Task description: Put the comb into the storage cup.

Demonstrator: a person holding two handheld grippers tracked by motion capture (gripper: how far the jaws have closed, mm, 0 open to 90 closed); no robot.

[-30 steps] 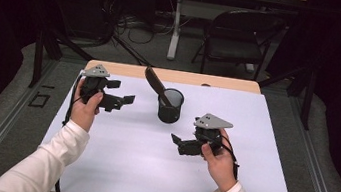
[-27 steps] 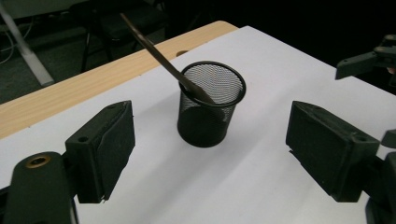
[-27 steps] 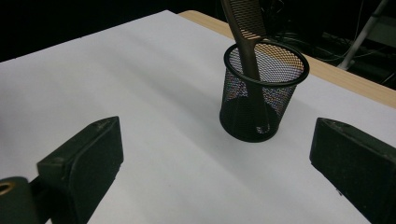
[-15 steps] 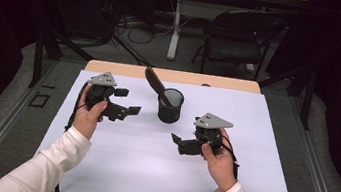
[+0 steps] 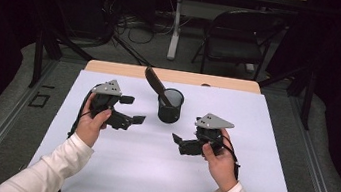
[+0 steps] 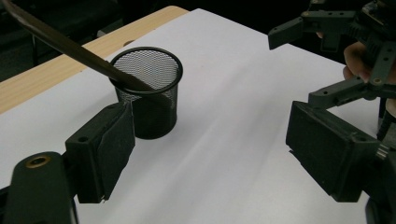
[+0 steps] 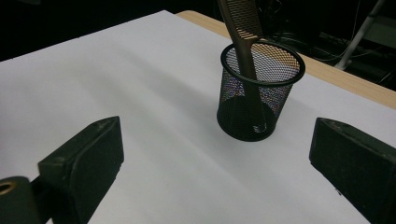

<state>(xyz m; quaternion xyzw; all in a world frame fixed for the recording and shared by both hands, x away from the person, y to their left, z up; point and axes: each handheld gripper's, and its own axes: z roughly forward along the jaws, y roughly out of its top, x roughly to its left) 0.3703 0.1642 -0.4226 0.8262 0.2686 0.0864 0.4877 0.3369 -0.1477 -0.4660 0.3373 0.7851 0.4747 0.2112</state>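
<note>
Left gripper position: the left gripper (image 5: 132,109) has slid across the white sheet (image 5: 98,166) toward the mesh cup (image 5: 170,106) and now sits nearer to it than a second ago, not touching it.
Left gripper height: slightly lower over the sheet, if at all; hard to tell in the high view.
Left forearm: the white sleeve (image 5: 55,165) has followed, angled more toward the table's middle.
Gap between grippers: narrower, as the left one has closed toward the right gripper (image 5: 181,140).
</note>
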